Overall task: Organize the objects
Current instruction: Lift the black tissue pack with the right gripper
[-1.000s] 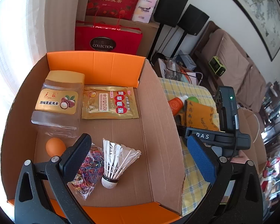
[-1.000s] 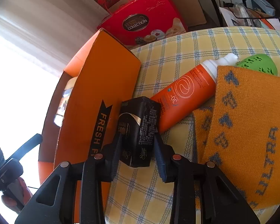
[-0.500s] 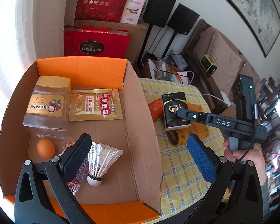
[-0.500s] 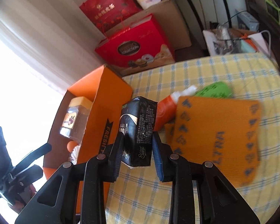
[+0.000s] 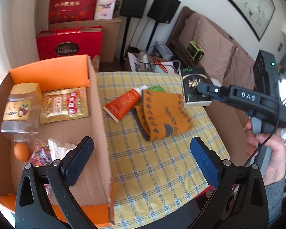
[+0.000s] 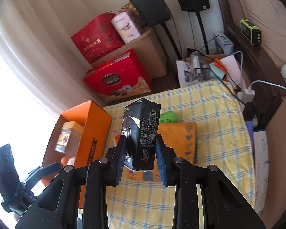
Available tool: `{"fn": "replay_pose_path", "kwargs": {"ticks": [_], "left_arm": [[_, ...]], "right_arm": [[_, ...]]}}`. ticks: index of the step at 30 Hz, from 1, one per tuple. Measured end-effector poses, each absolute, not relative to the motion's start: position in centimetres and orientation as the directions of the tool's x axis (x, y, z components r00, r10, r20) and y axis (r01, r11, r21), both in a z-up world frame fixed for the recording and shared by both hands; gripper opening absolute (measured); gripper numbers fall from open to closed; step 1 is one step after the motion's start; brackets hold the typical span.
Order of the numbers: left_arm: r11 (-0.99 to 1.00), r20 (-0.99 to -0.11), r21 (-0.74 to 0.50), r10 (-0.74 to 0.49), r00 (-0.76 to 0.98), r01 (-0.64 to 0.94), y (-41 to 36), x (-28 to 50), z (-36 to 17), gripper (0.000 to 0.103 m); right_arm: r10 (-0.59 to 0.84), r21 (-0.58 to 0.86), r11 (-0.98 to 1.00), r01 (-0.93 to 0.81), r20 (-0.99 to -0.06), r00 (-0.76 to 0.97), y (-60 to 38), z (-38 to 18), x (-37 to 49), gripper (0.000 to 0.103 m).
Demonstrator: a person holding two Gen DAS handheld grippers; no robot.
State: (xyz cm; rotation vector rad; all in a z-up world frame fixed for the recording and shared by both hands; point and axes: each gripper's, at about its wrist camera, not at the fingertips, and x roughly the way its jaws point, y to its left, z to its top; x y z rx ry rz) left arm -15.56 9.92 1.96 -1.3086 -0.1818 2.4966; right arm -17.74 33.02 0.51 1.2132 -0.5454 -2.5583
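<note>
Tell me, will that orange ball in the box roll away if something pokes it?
Probably yes. The orange ball looks round and smooth, so a nudge should send it rolling. It likely won't go far: it sits on the flat floor of the cardboard box, close beside the bag of rubber bands, which should stop it.

Two black speakers (image 6: 150, 5); red gift boxes (image 5: 69, 43).

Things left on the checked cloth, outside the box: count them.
3: an orange tube beside the box wall, an orange sock right of it, a green thing half-hidden behind the sock. More may hide beneath.
</note>
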Motion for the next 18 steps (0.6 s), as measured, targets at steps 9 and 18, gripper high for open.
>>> {"fn": "replay_pose_path", "kwargs": {"ticks": [9,18], "left_arm": [[-0.944,-0.804,-0.193,0.308,-0.509,-0.267,14.7,-15.7,0.0,0.101],[-0.949,-0.812,-0.197,0.298,-0.501,-0.245,16.1,-18.8,0.2,0.101]], "right_arm": [[-0.344,0.423,-0.906,0.028,-0.696,-0.63,36.0,-0.2,-15.8,0.029],[-0.344,0.438,-0.899,0.008,-0.694,-0.632,38.1,-1.2,-15.0,0.029]]}}
